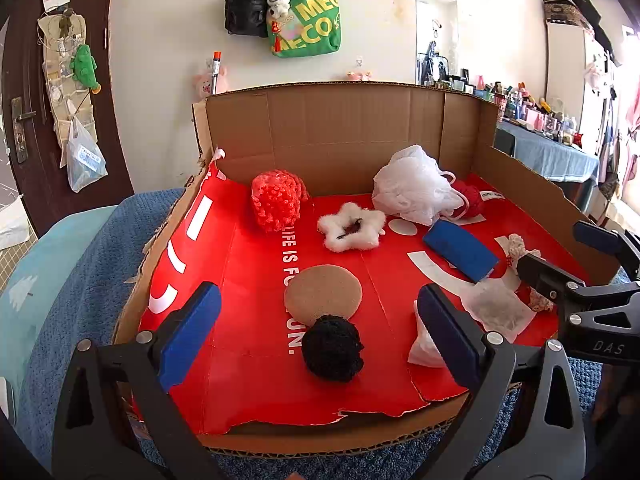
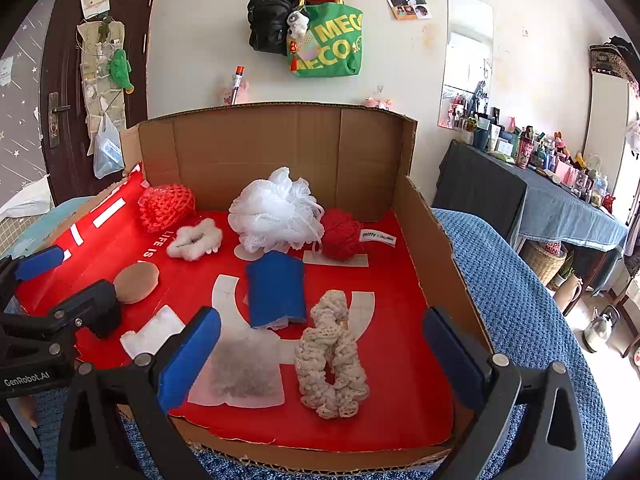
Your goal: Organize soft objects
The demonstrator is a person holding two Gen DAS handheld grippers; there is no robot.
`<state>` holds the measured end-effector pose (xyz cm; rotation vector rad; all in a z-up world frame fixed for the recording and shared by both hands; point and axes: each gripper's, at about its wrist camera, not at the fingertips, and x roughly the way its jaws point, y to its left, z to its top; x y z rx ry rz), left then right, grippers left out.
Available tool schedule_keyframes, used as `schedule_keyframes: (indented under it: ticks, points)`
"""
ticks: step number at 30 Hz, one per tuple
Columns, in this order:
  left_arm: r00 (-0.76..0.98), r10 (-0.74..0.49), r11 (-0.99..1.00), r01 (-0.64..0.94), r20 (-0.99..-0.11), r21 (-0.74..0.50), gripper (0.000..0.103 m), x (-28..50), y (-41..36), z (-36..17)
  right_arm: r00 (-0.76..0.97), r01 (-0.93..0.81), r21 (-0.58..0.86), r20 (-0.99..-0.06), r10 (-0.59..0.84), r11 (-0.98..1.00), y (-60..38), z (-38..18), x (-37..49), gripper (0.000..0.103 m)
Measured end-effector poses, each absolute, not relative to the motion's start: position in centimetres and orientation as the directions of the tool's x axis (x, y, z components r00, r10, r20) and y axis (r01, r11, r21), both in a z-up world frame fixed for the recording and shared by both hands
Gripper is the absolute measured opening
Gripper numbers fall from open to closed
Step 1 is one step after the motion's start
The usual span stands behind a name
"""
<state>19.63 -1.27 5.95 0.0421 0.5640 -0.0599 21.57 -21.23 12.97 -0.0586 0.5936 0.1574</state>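
Red-lined cardboard tray (image 2: 420, 216) is holding the soft stuff. Left claw (image 1: 320, 336) is hovering wide over a black pompom (image 1: 332, 348), w/ a tan round pad (image 1: 323, 291) partly hidden behind. Right claw (image 2: 322, 354) is gaping wide, empty, over a beige crochet scrunchie (image 2: 332, 356); mesh sachet (image 2: 236, 372) is half cut off by its finger.

Both feeds look bright to me, with daylight pouring in from the right edge, where the window area blows out to white. On the left wrist view I see glare on the red liner (image 1: 168, 280) of the cardboard box (image 1: 340, 128) (its white lettering washes out there). Shadows under the objects are soft and short. Focus is sharp centrally; the fisheye bends straight edges, and the corners vignette to black.
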Motion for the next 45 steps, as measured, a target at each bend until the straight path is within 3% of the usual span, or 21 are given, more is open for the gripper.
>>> schedule_keyframes:
  ticks: [35, 45]
  points:
    - [0.847, -0.056, 0.997, 0.074, -0.529, 0.012, 0.1, 19.5, -1.2, 6.0, 0.818, -0.162, -0.011, -0.56, 0.128, 0.987, -21.3, 12.9, 21.5, 0.103]
    - [0.867, -0.064, 0.996, 0.086, -0.495, 0.023, 0.1, 15.7, -1.3, 8.4, 0.839, -0.167, 0.026, -0.522, 0.156, 0.986, -21.6, 15.5, 18.7, 0.103]
